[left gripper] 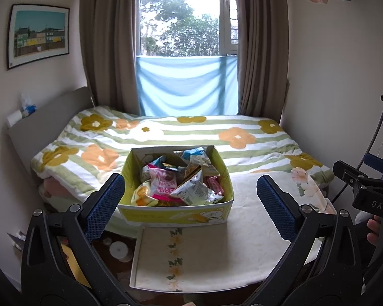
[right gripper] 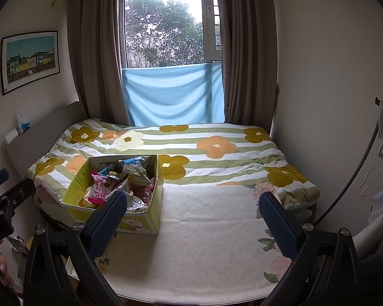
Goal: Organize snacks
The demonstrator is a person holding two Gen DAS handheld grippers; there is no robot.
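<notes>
A small bedroom: a bed (left gripper: 255,132) with a green-striped, flowered quilt (right gripper: 217,148) runs under a window (left gripper: 181,17) flanked by brown curtains (left gripper: 107,43), with a light blue cloth (right gripper: 173,94) hung across the lower pane. A framed picture (left gripper: 38,35) of coloured houses hangs on the left wall. At the near edge of the bed lies a cream sheet (right gripper: 204,242) with a faint flower print.

On that sheet sits an open yellow-green cardboard box (left gripper: 176,214) with a bear printed on its front, piled full of snack packets (left gripper: 178,178); a pink packet (right gripper: 102,191) lies on top toward the left.

The left gripper (left gripper: 191,204) hovers in front of the box with its blue-padded fingers (left gripper: 104,204) wide apart, holding nothing. The right gripper (right gripper: 194,221) hovers over the bare sheet just to the right of the box, its fingers (right gripper: 278,224) likewise spread and empty, the left one overlapping the box's near corner in the view.
</notes>
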